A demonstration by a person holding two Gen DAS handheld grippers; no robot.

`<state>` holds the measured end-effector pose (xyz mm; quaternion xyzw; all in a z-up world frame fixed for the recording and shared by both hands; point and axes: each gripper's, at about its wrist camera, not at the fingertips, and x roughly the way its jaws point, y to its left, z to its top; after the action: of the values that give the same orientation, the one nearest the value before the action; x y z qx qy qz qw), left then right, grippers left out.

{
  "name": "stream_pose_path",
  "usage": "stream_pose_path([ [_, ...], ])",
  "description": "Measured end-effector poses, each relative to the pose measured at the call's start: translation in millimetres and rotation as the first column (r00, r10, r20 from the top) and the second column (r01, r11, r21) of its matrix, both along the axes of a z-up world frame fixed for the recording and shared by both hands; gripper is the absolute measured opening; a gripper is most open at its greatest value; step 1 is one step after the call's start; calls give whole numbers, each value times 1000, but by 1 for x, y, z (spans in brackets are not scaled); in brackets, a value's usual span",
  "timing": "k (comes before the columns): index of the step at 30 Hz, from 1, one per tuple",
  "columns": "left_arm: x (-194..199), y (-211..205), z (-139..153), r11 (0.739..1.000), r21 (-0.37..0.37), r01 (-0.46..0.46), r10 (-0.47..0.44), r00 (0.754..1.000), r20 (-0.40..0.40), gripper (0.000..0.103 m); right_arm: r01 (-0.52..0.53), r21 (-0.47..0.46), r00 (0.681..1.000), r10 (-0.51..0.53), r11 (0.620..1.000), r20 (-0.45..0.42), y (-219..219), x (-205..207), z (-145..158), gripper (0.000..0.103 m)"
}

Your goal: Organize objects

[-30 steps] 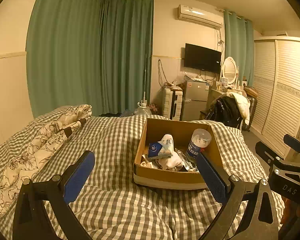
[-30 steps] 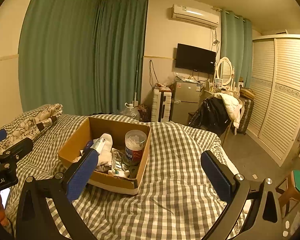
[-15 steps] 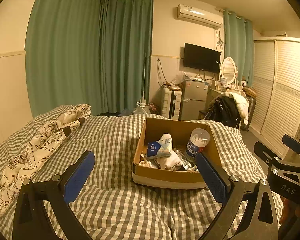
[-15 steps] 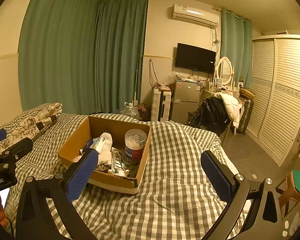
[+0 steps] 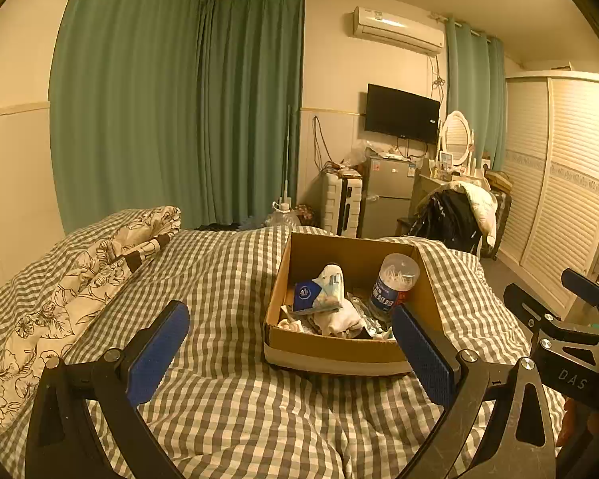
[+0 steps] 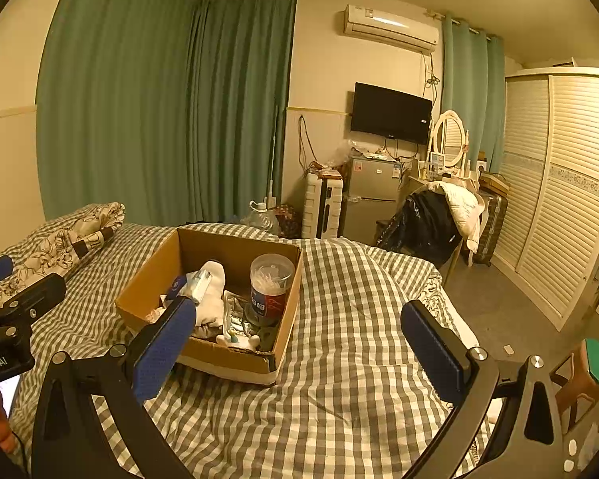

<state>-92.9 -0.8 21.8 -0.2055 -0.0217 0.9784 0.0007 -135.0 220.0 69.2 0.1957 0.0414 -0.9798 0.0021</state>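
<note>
An open cardboard box [image 5: 341, 349] [image 6: 147, 285] sits on the checked bed. Inside it are a clear cotton-swab jar with a blue label [image 5: 393, 283] [image 6: 269, 285], a white sock [image 5: 333, 279] [image 6: 215, 295], a blue tissue pack [image 5: 307, 293] and other small items. My left gripper [image 5: 289, 345] is open and empty, held above the bed just short of the box. My right gripper [image 6: 295, 343] is open and empty, to the right of the box; it also shows at the right edge of the left wrist view [image 5: 575, 319].
A floral quilt [image 5: 60, 299] is bunched on the bed's left side. Beyond the bed stand a white suitcase [image 5: 339, 201], a small fridge [image 5: 387, 195], a chair with clothes [image 5: 455, 215] and a wardrobe [image 5: 559, 183]. A stool [image 6: 587, 367] stands at right.
Both grippers have barely shifted; the box sits slightly higher in the left wrist view. Nothing was taken hold of or let go.
</note>
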Motion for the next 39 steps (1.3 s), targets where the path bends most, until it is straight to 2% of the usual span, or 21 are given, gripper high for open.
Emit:
stream_pose_path([
  [39,1,1,-2,1000,-19,3,-3,1000,2,103,-9,13,1000,9,1000,27,-4,-2,-8,103],
])
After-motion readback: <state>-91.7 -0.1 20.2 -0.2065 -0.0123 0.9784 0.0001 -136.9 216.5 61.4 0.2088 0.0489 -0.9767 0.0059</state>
